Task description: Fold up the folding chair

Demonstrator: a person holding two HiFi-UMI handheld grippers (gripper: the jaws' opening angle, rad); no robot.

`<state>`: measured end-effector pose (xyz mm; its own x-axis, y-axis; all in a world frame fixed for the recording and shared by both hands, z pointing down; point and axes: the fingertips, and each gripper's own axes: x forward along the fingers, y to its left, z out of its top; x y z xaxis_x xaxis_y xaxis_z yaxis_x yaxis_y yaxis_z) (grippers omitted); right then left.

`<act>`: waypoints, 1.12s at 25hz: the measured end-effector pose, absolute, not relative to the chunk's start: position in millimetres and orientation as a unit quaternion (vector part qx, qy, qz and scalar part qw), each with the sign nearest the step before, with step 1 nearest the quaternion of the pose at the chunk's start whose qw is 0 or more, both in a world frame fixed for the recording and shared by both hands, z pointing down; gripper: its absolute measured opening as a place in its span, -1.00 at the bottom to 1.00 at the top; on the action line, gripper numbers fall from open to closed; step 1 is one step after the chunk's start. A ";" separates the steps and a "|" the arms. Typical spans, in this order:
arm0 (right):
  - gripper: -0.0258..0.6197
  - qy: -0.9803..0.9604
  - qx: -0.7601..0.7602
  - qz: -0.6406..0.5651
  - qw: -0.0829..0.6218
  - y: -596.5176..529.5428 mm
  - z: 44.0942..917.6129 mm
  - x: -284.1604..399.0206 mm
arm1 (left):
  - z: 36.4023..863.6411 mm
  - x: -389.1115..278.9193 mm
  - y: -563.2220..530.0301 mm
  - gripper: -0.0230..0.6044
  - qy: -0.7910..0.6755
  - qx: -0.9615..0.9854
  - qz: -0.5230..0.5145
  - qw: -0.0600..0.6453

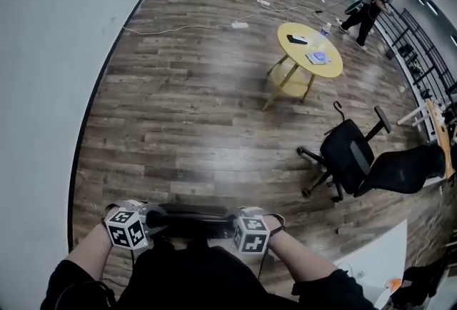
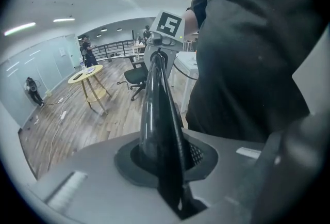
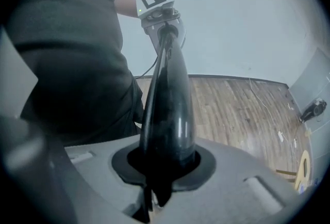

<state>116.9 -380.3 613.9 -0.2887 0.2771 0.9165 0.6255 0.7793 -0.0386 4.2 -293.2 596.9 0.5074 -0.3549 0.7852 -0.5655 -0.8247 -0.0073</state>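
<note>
Left gripper (image 2: 170, 176): jaws closed on one end of black top bar (image 2: 154, 109) of folding chair. Right gripper (image 3: 162, 171): jaws closed on other end of same bar. Bar held crosswise against person's dark clothing (image 1: 193, 280), well apart from round yellow table (image 1: 310, 51). Black office chair (image 1: 350, 155) seen on wooden floor (image 1: 186, 101), between bar and table, nearer table.

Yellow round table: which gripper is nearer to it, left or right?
Right. In the head view the right gripper lies down-left of the table; the left gripper lies farther left.
</note>
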 end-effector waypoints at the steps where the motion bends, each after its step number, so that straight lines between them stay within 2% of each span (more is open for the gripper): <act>1: -0.73 -0.785 -0.289 -0.168 0.522 -378.5 613.8 117.9 | 596.7 4.9 -291.5 -0.74 -0.269 0.858 0.418 0.127; 28: -0.78 -0.774 -0.311 -0.197 0.515 -387.6 600.0 105.5 | 584.3 -0.8 -291.8 -0.78 -0.300 0.839 0.422 0.171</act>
<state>105.5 -387.6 600.0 -0.2760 0.2789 0.9198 0.6845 0.7289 -0.0156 -0.8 -291.8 584.3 0.4650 -0.3578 0.8098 -0.6469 -0.7618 0.0348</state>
